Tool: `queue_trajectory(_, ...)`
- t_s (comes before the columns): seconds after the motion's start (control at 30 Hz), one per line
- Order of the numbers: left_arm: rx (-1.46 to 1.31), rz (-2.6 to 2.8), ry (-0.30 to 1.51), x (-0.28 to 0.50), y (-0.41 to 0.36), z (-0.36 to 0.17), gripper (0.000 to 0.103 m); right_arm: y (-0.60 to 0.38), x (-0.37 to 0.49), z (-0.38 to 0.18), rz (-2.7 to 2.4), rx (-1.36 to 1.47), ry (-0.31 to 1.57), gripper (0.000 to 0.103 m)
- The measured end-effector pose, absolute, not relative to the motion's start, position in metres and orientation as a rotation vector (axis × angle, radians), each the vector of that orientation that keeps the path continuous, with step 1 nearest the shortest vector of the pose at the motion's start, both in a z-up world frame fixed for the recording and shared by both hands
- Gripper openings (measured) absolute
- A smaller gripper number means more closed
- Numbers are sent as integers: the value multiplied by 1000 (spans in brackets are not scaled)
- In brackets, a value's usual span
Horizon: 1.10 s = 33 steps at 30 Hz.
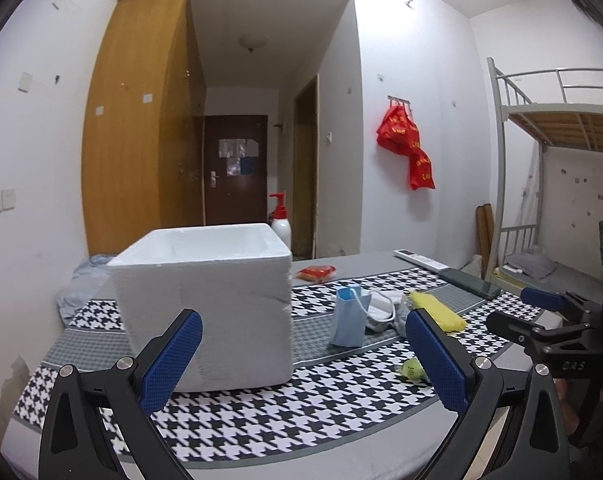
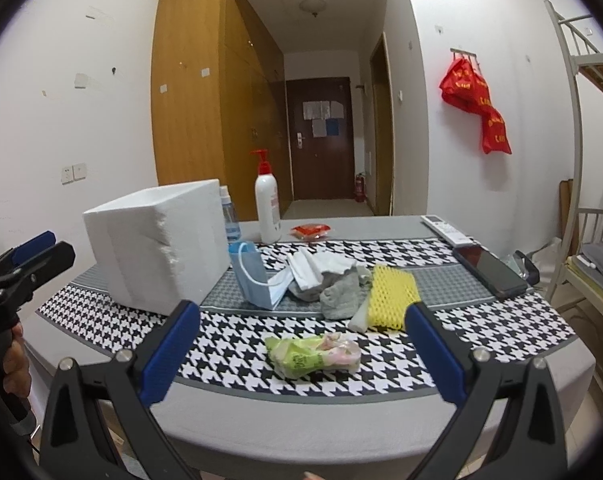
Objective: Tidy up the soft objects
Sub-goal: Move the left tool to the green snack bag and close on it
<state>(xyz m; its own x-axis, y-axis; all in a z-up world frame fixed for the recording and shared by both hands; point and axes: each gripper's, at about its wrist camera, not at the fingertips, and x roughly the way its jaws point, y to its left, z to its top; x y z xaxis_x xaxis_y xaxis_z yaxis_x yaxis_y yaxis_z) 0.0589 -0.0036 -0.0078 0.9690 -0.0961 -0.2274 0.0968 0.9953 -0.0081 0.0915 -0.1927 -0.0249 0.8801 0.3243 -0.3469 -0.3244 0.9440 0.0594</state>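
A white foam box point(image 1: 205, 304) point(image 2: 157, 246) stands open-topped on the houndstooth tablecloth. Right of it lie a blue face mask point(image 1: 349, 316) point(image 2: 257, 280), white tissues point(image 2: 317, 266), a grey sock point(image 2: 341, 294), a yellow foam net point(image 1: 437, 310) point(image 2: 391, 294) and a crumpled green-pink wrapper point(image 1: 413, 369) point(image 2: 313, 354). My left gripper point(image 1: 301, 360) is open, low in front of the box. My right gripper point(image 2: 301, 354) is open, with the wrapper lying on the cloth between its fingers. In the left wrist view the right gripper point(image 1: 541, 316) shows at the right edge.
A pump bottle point(image 2: 267, 200), a small spray bottle point(image 2: 231, 216) and a red packet point(image 2: 311, 231) stand at the table's far side. A remote point(image 2: 445, 229) and a phone point(image 2: 489, 270) lie at right. A bunk bed point(image 2: 589, 120) stands beyond the table.
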Motion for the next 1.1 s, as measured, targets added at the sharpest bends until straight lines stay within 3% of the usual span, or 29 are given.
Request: queue_trajectory(1.1,96,-427,488,140,-66,-37,102,-227,164,-49,270,49,465,103)
